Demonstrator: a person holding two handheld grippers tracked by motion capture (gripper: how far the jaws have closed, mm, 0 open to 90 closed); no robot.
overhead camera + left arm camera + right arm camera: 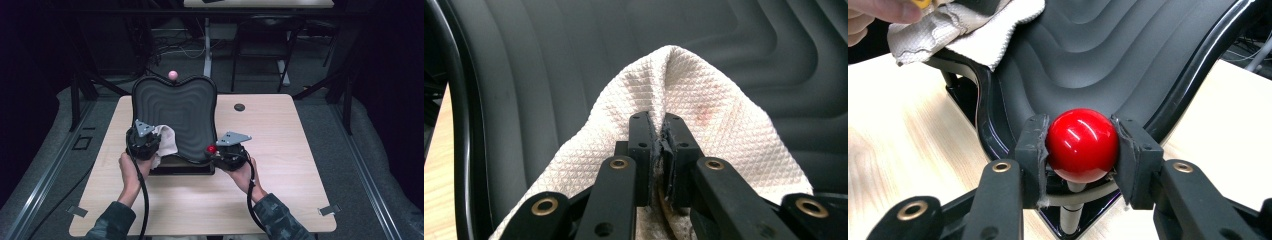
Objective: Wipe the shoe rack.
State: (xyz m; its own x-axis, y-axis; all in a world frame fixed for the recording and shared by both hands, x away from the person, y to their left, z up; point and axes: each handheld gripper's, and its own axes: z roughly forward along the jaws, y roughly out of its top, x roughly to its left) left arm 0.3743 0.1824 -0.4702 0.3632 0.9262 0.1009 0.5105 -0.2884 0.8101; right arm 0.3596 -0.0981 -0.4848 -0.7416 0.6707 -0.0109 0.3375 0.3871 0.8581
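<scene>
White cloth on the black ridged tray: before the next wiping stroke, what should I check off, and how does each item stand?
1. Left gripper shut on the white cloth: ok.
2. Cloth resting on the black ridged tray: ok.
3. Right gripper clamping the red knob to steady the tray: ok.
4. Tray supported on the table: ok.
5. Pinkish stain on the cloth, clean side down: cannot tell.

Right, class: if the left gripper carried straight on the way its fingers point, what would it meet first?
The left gripper is shut on a white cloth. Straight ahead lies the ridged black seat pad, so the cloth would probably press onto it first; depth is hard to judge.
</scene>
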